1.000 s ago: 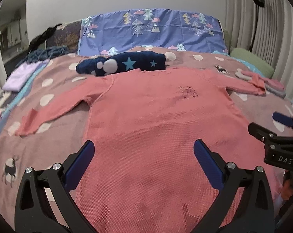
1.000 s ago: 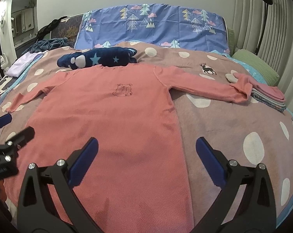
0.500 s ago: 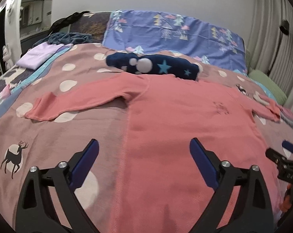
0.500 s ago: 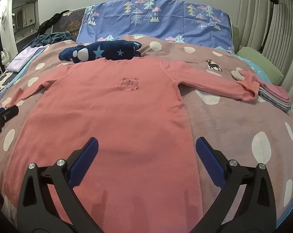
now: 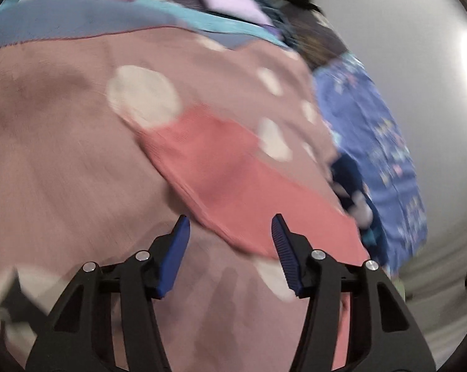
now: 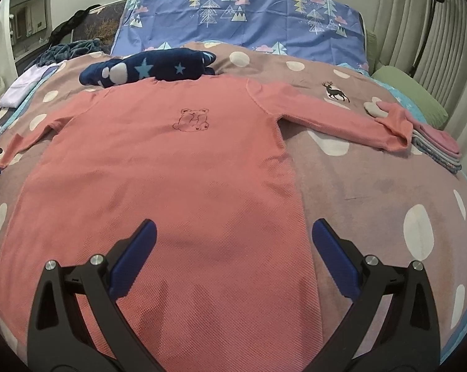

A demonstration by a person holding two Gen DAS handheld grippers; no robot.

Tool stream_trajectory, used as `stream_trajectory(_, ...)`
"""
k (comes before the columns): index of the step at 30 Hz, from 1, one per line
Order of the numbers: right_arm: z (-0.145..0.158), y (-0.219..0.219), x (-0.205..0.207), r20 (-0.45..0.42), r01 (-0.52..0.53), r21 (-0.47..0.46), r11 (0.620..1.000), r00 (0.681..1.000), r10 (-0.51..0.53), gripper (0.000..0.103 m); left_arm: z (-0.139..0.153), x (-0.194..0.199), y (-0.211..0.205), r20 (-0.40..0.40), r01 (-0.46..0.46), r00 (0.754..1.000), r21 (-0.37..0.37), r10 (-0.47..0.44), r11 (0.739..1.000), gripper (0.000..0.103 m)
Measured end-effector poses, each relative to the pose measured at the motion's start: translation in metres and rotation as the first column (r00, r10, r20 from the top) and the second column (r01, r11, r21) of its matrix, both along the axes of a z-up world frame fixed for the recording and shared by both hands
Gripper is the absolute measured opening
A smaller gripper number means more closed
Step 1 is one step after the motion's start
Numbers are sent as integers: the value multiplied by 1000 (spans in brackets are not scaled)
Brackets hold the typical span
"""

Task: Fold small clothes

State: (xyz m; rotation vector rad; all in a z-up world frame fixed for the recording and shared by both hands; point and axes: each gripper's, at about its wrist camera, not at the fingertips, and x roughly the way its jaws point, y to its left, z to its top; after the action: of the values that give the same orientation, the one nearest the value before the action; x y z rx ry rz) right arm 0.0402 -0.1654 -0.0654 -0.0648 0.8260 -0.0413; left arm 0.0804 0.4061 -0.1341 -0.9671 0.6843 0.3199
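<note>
Sleeve (image 5: 233, 170) of pink top (image 6: 171, 170) ran toward eleven o'clock from the left claw (image 5: 230, 238), half-open and empty.

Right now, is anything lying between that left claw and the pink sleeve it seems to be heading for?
Nothing visible. The left gripper is open, and the end of the pink top's sleeve lies flat on the spotted bedspread just ahead of its fingers. The picture is blurred, so small things could be missed.
</note>
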Motion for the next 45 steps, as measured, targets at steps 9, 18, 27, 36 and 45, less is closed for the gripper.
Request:
stream_trajectory(9,-8,-3,15,-20,10,-4,1000,1000,-10,101,3,37,10,29,-4,1000,39,3,999,4)
stream_trajectory(18,-1,-19,37,22,13,46,999,1000,-14,101,106,81,-150,157,330,896,389,-415,860,4)
stream_trajectory(27,0,-60,43,37,71,155,985,996,-78,101,79,105,-361,64,677,625,452,-778,581,5)
stream_trajectory(36,-2,-79,73,-69,8,368,930,997,19,38,14,109,-410,-58,810,522,349,-851,472,10)
stream_trajectory(45,19,-37,136,-56,-122,434,893,985,162,51,32,108,-419,49,802,500,349,-865,484,19)
